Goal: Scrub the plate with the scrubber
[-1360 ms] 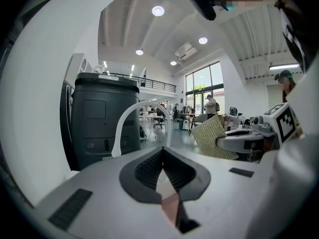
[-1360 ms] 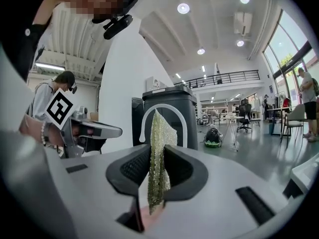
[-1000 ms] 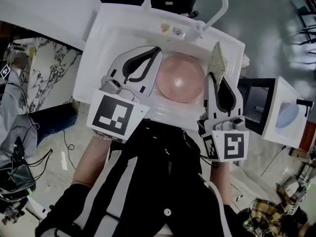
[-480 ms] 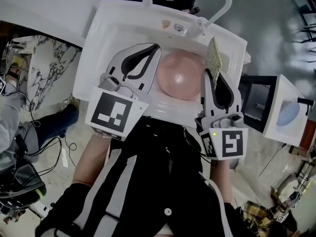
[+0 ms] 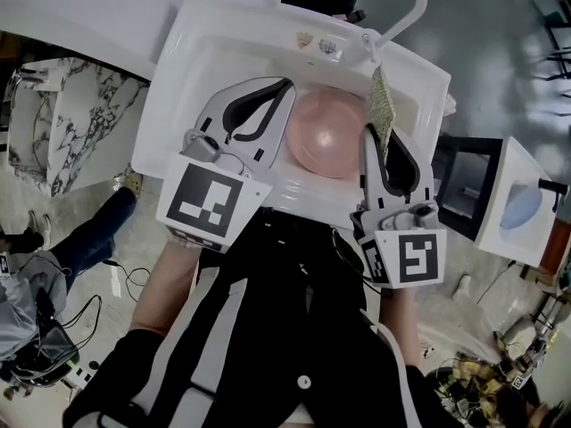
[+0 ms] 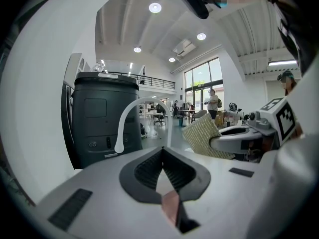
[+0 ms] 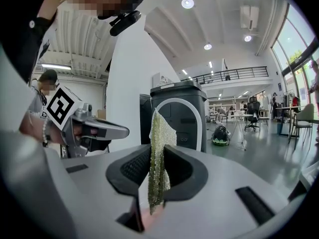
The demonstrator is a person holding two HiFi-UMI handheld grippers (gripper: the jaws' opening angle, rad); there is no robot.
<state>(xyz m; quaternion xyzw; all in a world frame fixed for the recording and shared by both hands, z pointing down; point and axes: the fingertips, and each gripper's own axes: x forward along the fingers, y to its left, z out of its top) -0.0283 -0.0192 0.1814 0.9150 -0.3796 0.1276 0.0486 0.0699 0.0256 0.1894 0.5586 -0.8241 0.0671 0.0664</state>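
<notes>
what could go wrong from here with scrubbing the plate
The scrubber is pinched edge-on in the right gripper, much of it sticking past the jaws, so it may fold or slip out under pressure. The plate sits in the sink; the left gripper, shut at its rim, may not stop it sliding.

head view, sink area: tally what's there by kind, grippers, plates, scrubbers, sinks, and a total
gripper: 2 (left gripper, right gripper)
plate: 1 (pink plate)
scrubber: 1 (scrubber)
sink: 1 (white sink)
total: 5
</notes>
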